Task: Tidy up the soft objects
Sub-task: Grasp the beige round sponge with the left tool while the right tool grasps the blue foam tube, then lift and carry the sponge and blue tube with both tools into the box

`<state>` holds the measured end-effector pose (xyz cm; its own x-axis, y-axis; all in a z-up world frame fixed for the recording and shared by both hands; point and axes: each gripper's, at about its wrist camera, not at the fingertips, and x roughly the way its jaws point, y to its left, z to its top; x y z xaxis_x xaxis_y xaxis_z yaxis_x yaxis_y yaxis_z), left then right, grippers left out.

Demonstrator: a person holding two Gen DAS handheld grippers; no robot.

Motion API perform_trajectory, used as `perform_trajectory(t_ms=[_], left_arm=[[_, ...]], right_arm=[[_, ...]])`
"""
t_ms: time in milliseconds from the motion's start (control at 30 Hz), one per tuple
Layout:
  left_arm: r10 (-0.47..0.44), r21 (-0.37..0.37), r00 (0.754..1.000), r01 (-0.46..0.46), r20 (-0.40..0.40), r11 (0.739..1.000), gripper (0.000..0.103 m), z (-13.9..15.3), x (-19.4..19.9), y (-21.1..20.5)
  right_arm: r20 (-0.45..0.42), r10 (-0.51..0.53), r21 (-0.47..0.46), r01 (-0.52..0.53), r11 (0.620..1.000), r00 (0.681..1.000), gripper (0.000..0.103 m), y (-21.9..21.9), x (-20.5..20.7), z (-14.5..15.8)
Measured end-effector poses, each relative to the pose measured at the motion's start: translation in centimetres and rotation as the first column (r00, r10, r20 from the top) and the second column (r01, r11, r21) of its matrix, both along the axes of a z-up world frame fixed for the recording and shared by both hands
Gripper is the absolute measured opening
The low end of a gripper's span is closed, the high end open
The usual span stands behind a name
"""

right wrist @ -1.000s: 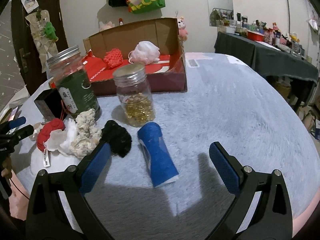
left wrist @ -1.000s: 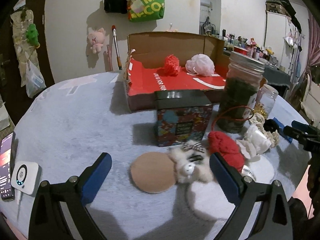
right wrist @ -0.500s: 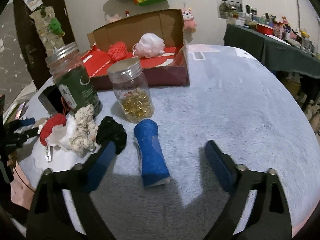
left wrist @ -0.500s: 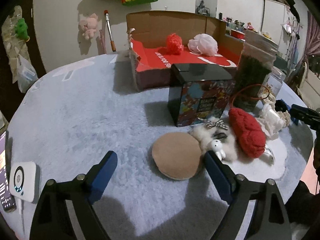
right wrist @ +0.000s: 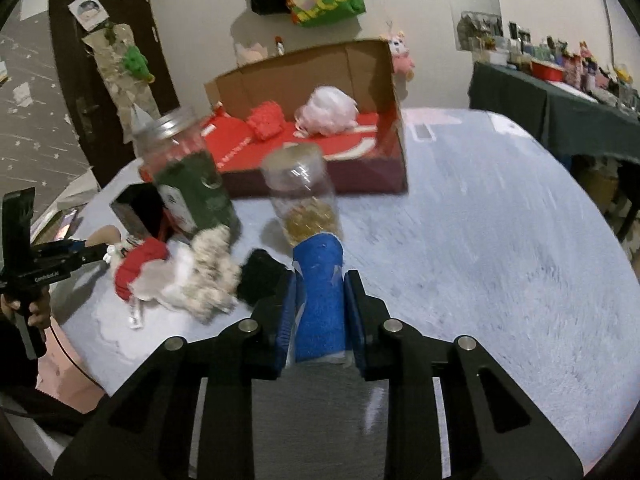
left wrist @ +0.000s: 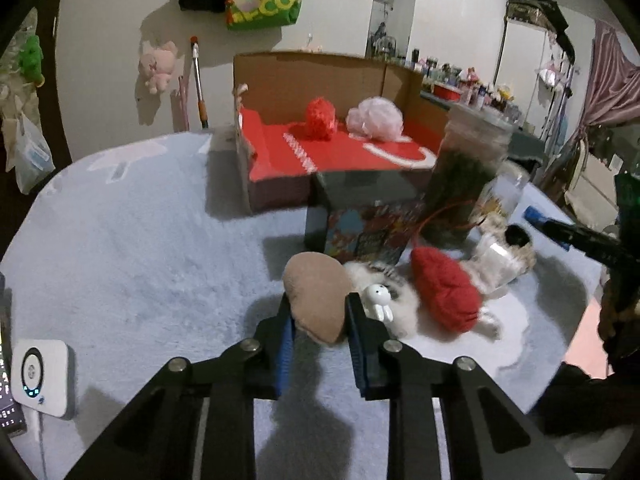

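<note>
My left gripper (left wrist: 318, 310) is closing, and its blue pads press on a round tan puff (left wrist: 316, 294) on the grey plush table. My right gripper (right wrist: 320, 292) is closing too, its pads squeezing a blue sponge roll (right wrist: 320, 292). Beside the puff lie a white fluffy bunny toy (left wrist: 378, 302) and a red knitted piece (left wrist: 444, 294). A black pompom (right wrist: 260, 280) and a cream fuzzy bundle (right wrist: 208, 276) lie left of the blue roll. The open cardboard box (left wrist: 320, 76) with a red floor holds a red mesh ball (left wrist: 320, 118) and a pink bath pouf (left wrist: 374, 120).
A patterned tin (left wrist: 360, 216), a tall jar of dark contents (left wrist: 466, 184) and a small jar of gold beads (right wrist: 306, 200) stand between the box and the soft pile. A white device (left wrist: 40, 376) lies at the table's left edge. A dark cluttered side table (right wrist: 560, 100) stands at right.
Both grippers went from wide open to closed: the left onto the tan puff, the right onto the blue roll. The left view has shifted so the puff sits between its fingers.
</note>
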<state>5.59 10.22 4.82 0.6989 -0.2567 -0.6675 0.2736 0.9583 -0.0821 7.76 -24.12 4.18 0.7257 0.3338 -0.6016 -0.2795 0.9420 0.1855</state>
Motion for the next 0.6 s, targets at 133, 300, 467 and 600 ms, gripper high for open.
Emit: perform_trajectory(t_ms=[133, 300, 467, 600], left_arm=[[-0.008, 0.003, 0.999, 0.007, 0.04, 1.0, 0.026, 1.5, -0.8, -0.7], [-0.021, -0.013, 0.998, 0.022, 0.064, 1.0, 0.026, 2.8, -0.8, -1.4], [-0.022, -0.027, 0.996, 0.025, 0.082, 0.999, 0.026, 3.6, -0.4, -1.6], [-0.048, -0.074, 0.996, 0.053, 0.076, 0.996, 0.026, 4.0, -0.1, -2.2]], right_arm=[[0.021, 0.033, 0.007, -0.033, 0.999, 0.999, 0.024, 1.0, -0.3, 0.8], [0.036, 0.065, 0.023, -0.066, 0.998, 0.997, 0.024, 1.6, -0.4, 1.5], [0.048, 0.084, 0.023, -0.085, 0.996, 0.995, 0.024, 2.1, -0.4, 1.8], [0.044, 0.094, 0.043, -0.096, 0.994, 0.995, 0.024, 2.4, -0.4, 1.8]])
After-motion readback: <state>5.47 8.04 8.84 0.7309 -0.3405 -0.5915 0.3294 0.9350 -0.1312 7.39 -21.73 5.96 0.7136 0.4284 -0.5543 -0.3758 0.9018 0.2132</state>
